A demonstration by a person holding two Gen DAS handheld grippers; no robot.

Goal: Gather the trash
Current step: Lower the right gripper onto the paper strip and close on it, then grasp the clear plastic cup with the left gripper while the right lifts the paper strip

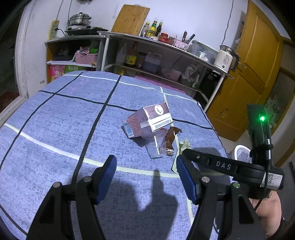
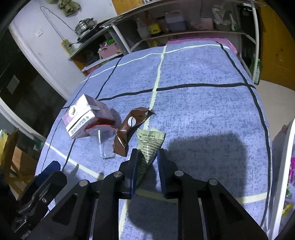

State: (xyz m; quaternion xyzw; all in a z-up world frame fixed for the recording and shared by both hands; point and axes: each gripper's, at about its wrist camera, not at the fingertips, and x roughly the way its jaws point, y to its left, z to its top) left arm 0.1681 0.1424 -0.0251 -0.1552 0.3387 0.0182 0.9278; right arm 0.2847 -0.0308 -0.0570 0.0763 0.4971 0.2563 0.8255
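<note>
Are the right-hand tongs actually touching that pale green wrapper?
Touching. The right wrist view shows the pale green wrapper pinched between the blue pads of the right tongs, its printed end sticking out forward.

White walls (image 1: 175,11), metal shelving (image 1: 156,41), yellow door (image 1: 254,61)
</note>
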